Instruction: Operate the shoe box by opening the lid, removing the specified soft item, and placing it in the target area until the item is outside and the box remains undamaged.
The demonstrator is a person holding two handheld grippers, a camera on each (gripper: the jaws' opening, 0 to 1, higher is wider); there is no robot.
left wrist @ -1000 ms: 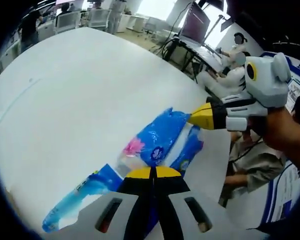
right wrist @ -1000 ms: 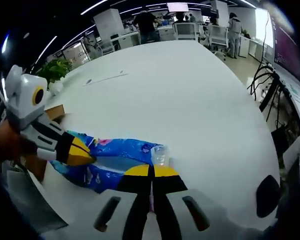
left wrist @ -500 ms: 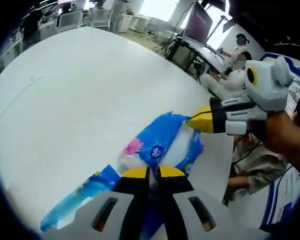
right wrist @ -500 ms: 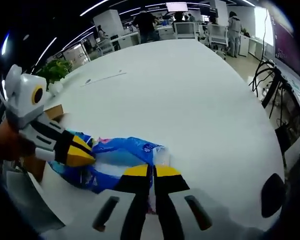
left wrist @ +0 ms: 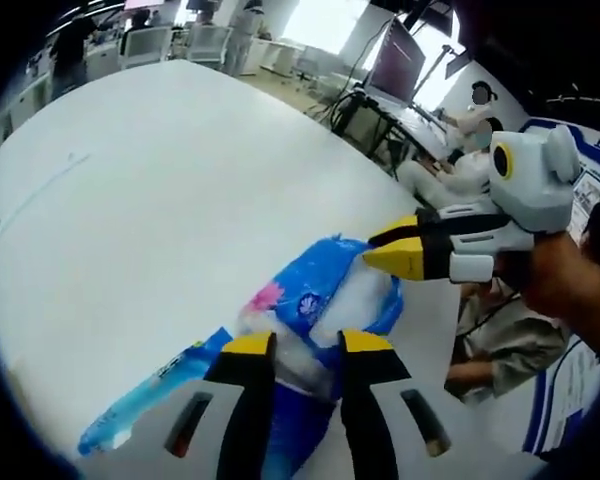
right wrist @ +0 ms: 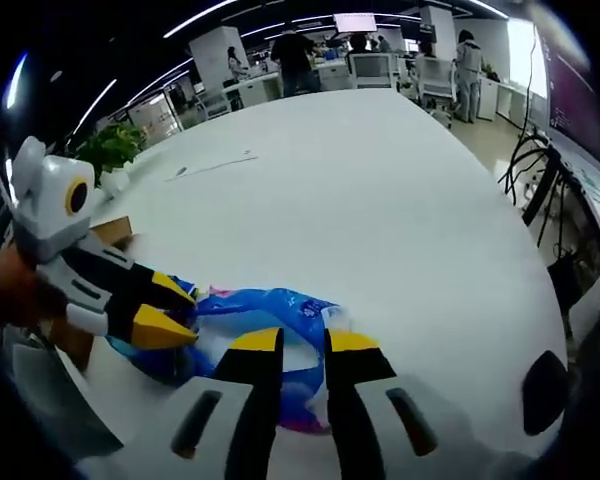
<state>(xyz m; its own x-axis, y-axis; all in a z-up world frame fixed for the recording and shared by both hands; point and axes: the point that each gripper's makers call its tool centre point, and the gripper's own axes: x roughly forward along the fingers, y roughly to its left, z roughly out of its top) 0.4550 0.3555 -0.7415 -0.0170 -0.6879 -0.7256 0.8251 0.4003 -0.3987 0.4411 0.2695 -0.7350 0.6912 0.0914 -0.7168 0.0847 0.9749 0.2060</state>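
Judging from the blue tissue pack [left wrist: 320, 300] lying out on the white desk [left wrist: 160, 200], we count the removal done, both the left gripper [left wrist: 307, 345] and right gripper [right wrist: 302, 342] with jaws apart, only final placement left.

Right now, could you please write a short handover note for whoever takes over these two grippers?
Left gripper: open, jaws either side of the blue plastic tissue pack.
Right gripper: open, jaws over the same pack.
The pack lies on the white table, near its edge. A brown cardboard box shows beside the left gripper in the right gripper view; its lid cannot be judged.
Done: the soft item is out of the box and on the table.
Left: probably just confirm the spot is the target area and back both grippers away.
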